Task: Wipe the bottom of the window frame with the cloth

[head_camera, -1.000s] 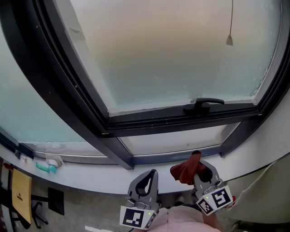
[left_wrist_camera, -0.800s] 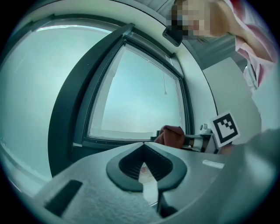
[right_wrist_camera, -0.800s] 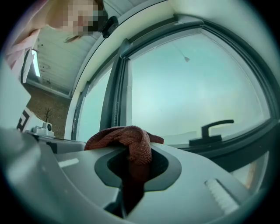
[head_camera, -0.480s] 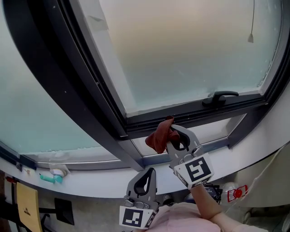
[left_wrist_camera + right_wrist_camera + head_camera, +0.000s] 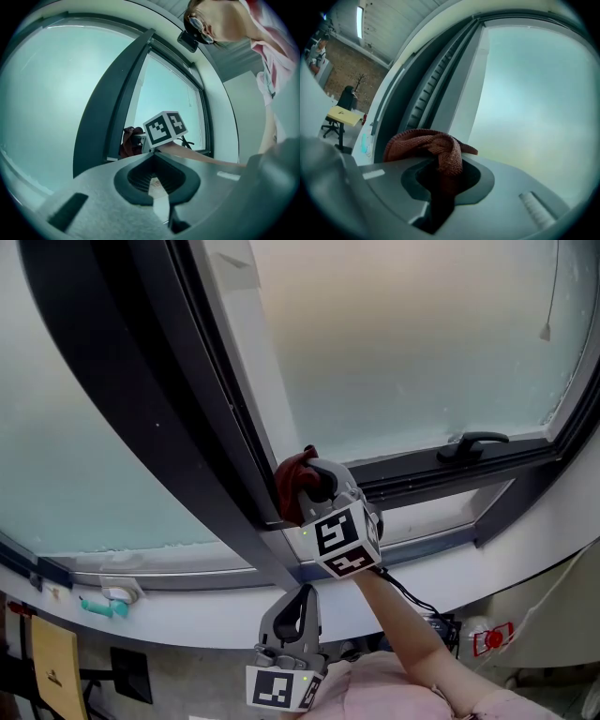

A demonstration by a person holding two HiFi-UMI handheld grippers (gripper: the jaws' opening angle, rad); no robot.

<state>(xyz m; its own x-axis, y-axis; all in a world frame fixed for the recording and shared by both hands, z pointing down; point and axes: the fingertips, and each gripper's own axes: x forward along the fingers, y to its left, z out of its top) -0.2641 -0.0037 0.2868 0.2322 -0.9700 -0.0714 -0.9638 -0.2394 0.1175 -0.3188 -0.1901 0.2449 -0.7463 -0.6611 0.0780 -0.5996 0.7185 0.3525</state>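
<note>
A rust-red cloth (image 5: 291, 482) is bunched in my right gripper (image 5: 305, 488), which is shut on it and held up against the dark window frame (image 5: 412, 479) at its lower left corner, where the bottom rail meets the slanted post (image 5: 202, 437). In the right gripper view the cloth (image 5: 436, 147) spills over the closed jaws in front of the frosted pane. My left gripper (image 5: 292, 620) hangs low near my body, shut and holding nothing. From the left gripper view I see the cloth (image 5: 127, 140) and the right gripper's marker cube (image 5: 165, 127) at the post.
A black window handle (image 5: 473, 444) sits on the bottom rail to the right. A pull cord (image 5: 547, 296) hangs at the upper right. The white sill (image 5: 187, 601) carries a small teal object (image 5: 101, 606). A yellow chair (image 5: 56, 662) stands below left.
My right gripper has risen with the cloth from beside the left gripper by the sill, moving up and left to the frame's lower left corner. The left gripper has stayed put.
</note>
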